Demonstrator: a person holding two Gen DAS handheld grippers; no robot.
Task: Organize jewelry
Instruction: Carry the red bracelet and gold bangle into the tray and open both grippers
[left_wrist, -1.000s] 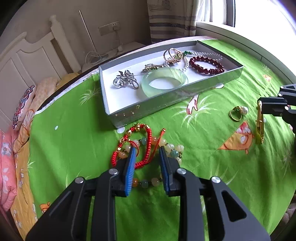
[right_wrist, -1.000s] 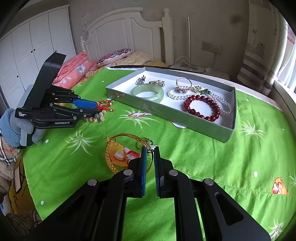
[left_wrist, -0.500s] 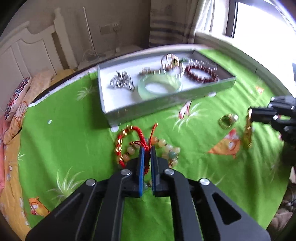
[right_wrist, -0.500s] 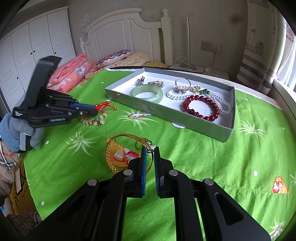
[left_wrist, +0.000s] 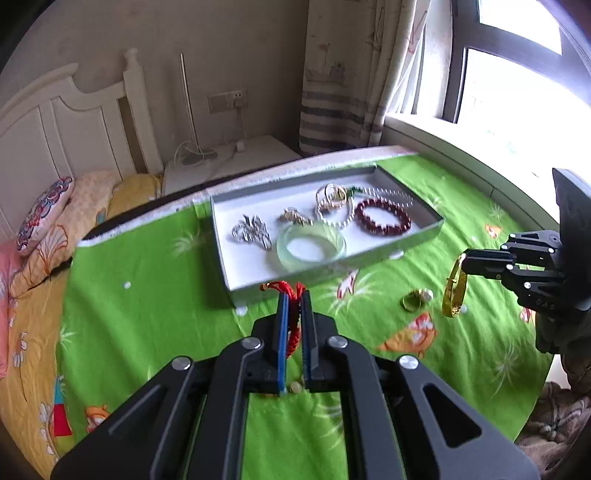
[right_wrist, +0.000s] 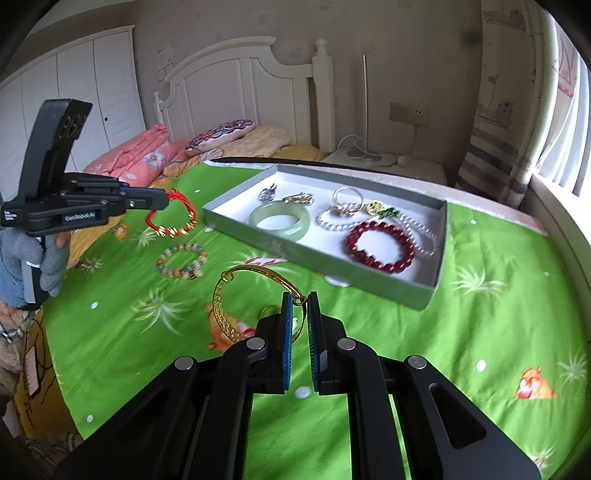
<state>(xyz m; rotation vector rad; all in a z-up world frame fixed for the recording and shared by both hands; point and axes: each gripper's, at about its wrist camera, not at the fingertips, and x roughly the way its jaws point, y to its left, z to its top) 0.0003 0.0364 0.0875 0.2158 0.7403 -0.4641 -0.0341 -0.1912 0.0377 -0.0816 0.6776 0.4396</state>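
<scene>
My left gripper (left_wrist: 293, 293) is shut on a red cord bracelet (left_wrist: 294, 332) and holds it in the air in front of the tray. In the right wrist view that red cord bracelet (right_wrist: 171, 218) dangles from the left gripper (right_wrist: 164, 199), above a multicoloured beaded bracelet (right_wrist: 181, 260) that lies on the green bedspread. My right gripper (right_wrist: 299, 295) is shut on a gold bangle (right_wrist: 255, 273). The left wrist view shows the gold bangle (left_wrist: 455, 291) hanging edge-on from the right gripper (left_wrist: 464, 264). A gold ring with a pearl (left_wrist: 415, 297) lies on the bedspread between the two grippers.
A grey tray (left_wrist: 369, 258) on the bed holds a jade bangle (left_wrist: 312, 247), a dark red bead bracelet (left_wrist: 382, 221), a pearl string, rings and a silver brooch (left_wrist: 251, 230). Pillows and the white headboard (right_wrist: 258, 85) lie beyond. A gloved hand (right_wrist: 22, 258) holds the left gripper.
The left gripper shut on the red cord bracelet and lifted it off the bedspread, leaving the beaded bracelet behind. The right gripper kept its hold on the gold bangle and hardly moved.
</scene>
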